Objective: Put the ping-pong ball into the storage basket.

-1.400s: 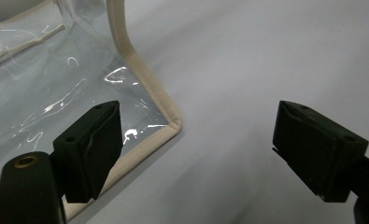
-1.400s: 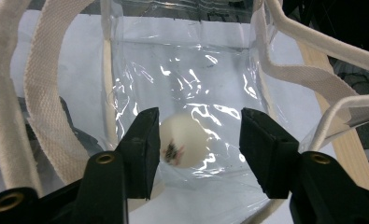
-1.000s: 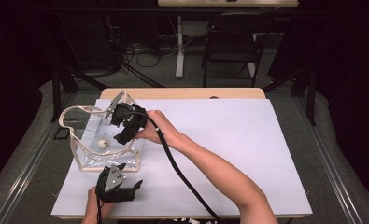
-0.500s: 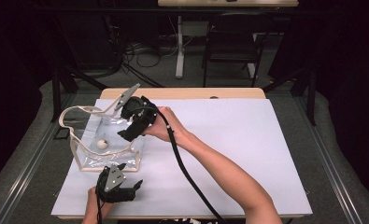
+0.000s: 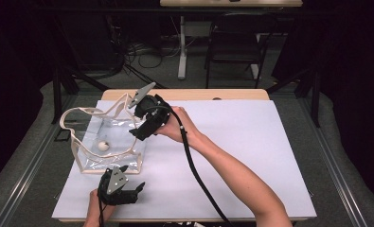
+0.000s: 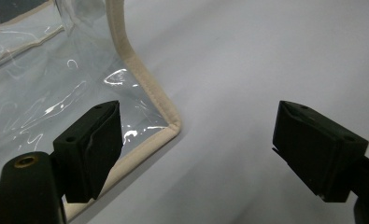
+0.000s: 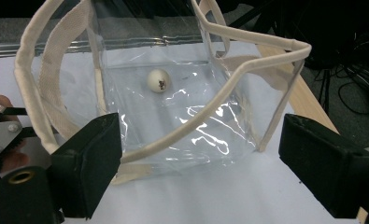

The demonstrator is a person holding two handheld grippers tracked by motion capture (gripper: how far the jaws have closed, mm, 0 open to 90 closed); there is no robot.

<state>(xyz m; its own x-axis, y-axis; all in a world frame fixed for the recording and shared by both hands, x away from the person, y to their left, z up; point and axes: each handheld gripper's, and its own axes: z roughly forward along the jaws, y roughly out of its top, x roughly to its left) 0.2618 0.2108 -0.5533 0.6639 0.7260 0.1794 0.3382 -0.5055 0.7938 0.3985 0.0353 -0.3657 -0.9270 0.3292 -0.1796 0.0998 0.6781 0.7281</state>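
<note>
One white ball is seen lying inside the clear tote bag. Right gripper, jaws just opened wide and empty, is held above its rim; a snagged strap could topple it. Left gripper is spread, empty, beside the bag's corner.

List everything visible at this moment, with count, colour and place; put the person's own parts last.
clear bag: one, transparent with beige trim and handles, left part of the sheet.
ball: one, white, inside the bag on its bottom.
sheet: one, white, covering the table.
table: one, light wood, far edge showing.
chair: one, black, behind the table.
left gripper: one, black, near edge beside the bag, open.
right gripper: one, black, above the bag's right side, jaws just opening, nothing between.
</note>
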